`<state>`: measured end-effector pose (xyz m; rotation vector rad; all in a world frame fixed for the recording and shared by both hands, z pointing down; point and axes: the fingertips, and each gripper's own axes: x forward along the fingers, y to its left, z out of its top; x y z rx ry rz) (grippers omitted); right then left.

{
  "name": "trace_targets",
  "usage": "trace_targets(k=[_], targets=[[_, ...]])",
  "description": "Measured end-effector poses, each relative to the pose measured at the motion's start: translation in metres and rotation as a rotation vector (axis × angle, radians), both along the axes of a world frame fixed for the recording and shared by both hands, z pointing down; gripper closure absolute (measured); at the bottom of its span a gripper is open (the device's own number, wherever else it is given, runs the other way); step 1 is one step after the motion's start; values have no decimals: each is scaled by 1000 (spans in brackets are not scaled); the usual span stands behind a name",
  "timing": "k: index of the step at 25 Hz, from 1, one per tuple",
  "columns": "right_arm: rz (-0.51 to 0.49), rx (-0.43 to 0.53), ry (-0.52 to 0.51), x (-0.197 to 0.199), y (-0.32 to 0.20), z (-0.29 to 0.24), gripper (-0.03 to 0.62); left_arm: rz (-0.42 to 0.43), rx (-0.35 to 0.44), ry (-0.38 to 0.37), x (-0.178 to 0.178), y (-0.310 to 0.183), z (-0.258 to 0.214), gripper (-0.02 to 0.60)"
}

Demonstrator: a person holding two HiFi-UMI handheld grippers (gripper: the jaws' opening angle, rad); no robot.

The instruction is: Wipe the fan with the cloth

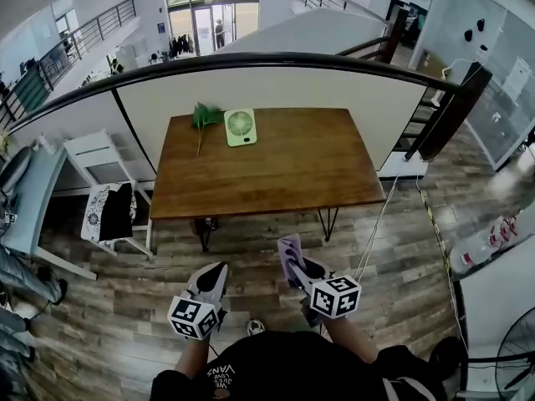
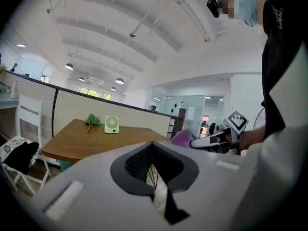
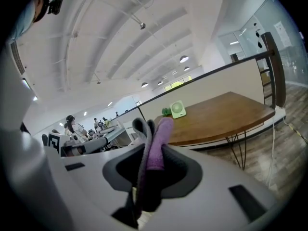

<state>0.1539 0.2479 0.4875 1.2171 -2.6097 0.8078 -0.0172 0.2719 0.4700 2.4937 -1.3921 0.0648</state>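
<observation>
Green fan point(image 1: 240, 127) upright on table point(image 1: 276, 174); purple cloth point(image 3: 156, 141) pinched

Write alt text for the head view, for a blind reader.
A person stands short of a wooden table, a gripper in each hand: the right gripper has its jaws shut on a purple cloth, the left gripper is shut and empty. At the table's far edge sit a small green fan and a leafy sprig beside it.

Fan point(image 1: 240, 127): on the table point(image 1: 284, 178), far left.
Sprig point(image 1: 206, 116): just left of fan.
Chair point(image 1: 102, 182): left of table.
Cloth point(image 3: 156, 146): in my right gripper point(image 1: 292, 257), near, before table.
</observation>
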Motion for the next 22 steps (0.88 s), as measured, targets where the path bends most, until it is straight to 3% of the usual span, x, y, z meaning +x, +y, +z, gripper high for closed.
trace_targets(k=[8, 22], targets=[[7, -21, 8, -13, -39, 9, 499, -8, -25, 25, -16, -42, 13, 569], [-109, -36, 53, -23, -183, 14, 499, -103, -25, 40, -18, -175, 13, 569]])
